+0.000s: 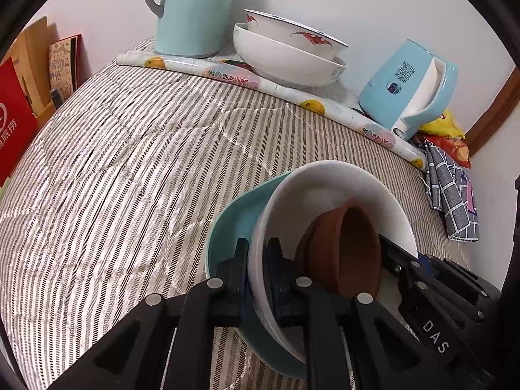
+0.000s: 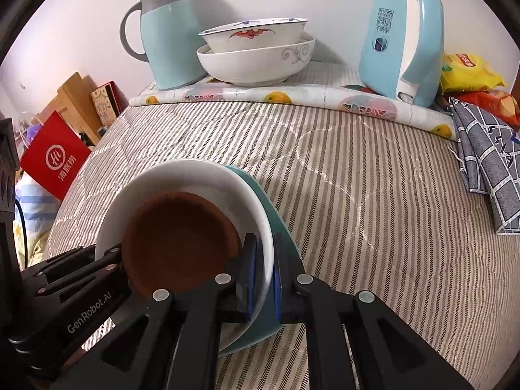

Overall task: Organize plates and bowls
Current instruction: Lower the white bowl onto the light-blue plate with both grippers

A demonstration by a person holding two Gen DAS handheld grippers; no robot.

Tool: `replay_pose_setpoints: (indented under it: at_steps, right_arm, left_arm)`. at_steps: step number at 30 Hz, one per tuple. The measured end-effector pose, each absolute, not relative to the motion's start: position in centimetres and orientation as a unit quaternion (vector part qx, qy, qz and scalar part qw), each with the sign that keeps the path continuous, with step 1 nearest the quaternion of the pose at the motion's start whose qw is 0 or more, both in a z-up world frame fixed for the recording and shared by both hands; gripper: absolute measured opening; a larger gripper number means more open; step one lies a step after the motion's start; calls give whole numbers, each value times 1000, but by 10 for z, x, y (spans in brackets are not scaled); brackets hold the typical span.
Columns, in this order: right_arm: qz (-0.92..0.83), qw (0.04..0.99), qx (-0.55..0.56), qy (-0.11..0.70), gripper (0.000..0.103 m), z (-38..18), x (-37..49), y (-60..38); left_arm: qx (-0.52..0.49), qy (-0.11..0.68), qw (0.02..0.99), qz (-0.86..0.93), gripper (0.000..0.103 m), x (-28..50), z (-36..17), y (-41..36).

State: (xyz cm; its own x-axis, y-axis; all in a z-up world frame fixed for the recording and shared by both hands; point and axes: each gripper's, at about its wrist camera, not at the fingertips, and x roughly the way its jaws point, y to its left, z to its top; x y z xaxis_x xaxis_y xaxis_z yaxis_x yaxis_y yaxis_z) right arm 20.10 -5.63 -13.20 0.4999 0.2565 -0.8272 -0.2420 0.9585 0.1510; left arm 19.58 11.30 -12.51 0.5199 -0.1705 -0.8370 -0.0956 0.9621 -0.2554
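A stack of dishes is held between my two grippers above the striped cloth: a teal plate [image 1: 234, 221] at the bottom, a white bowl [image 1: 341, 188] in it, and a brown saucer [image 1: 344, 247] inside the bowl. My left gripper [image 1: 256, 260] is shut on the left rims of the teal plate and white bowl. My right gripper [image 2: 265, 260] is shut on the right rims of the white bowl [image 2: 195, 175] and teal plate [image 2: 260, 195], beside the brown saucer [image 2: 178, 237]. Two stacked white bowls [image 1: 286, 52] stand at the back; they also show in the right wrist view [image 2: 256, 52].
A pale blue thermos jug [image 2: 169, 39] and a blue kettle [image 2: 403, 42] stand on a fruit-print mat [image 2: 292, 97] by the wall. A grey checked cloth [image 2: 487, 169] and snack bags [image 2: 468, 71] lie at the right. A red bag [image 2: 55, 156] is at the left edge.
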Motion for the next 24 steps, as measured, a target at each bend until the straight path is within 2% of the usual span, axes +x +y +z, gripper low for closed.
replay_pose_setpoints:
  at_steps: [10, 18, 24]
  right_arm:
    - [144, 866, 7, 480, 9, -132, 198, -59]
    - [141, 865, 10, 481, 15, -131, 196, -62]
    - [141, 864, 7, 482, 16, -131, 194, -63]
  left_arm:
    - [-116, 482, 869, -13, 15, 191, -123, 109]
    - [-115, 483, 868, -10, 17, 191, -122, 108]
    - [-116, 489, 865, -10, 17, 190, -122, 108]
